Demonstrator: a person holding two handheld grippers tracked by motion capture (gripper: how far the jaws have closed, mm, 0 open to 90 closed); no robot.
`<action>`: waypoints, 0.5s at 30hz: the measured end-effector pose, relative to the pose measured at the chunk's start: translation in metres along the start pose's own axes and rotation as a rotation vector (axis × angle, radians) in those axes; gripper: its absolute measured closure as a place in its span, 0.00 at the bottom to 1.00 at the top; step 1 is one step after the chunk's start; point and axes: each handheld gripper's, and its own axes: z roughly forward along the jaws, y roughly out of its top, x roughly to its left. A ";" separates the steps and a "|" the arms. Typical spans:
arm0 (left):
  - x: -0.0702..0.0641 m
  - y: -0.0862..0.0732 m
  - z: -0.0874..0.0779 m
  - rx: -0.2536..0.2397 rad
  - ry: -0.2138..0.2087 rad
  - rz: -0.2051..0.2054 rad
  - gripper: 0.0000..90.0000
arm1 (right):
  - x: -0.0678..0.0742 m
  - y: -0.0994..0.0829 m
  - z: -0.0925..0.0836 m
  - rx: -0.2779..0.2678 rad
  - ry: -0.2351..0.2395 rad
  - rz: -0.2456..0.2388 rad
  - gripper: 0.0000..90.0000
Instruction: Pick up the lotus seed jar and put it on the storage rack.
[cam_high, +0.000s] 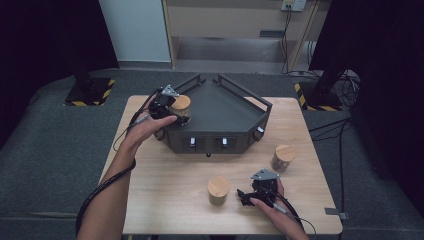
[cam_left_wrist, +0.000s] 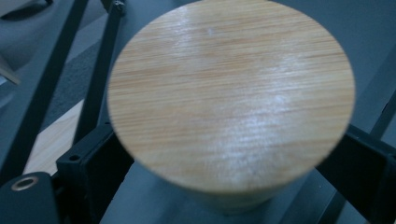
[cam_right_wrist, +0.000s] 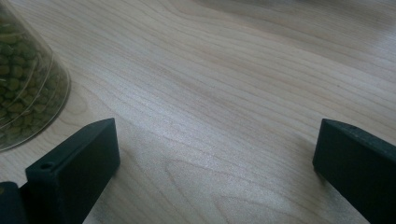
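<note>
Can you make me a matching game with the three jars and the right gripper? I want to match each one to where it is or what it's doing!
Things:
1. jar at the left gripper (jar:)
2. jar of green beans
3. jar far from both grippers
4. right gripper

Places and states:
A. jaws wide, nothing between them
B. alone near the table's right edge
C. in the dark tray
D. on the wood beside the right gripper

Pairs: 1-C, 2-D, 3-B, 4-A

Dim surroundings, soft close-up blur
</note>
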 end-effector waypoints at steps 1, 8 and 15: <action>-0.001 -0.001 -0.003 -0.015 0.002 0.003 0.07 | 0.000 0.000 0.000 0.000 0.000 0.000 0.01; -0.013 -0.003 -0.022 -0.037 0.028 0.032 0.07 | 0.000 0.000 0.000 0.000 0.000 0.002 0.01; -0.018 -0.017 -0.039 -0.066 0.066 0.023 0.07 | 0.000 0.000 0.000 0.000 0.000 0.000 0.01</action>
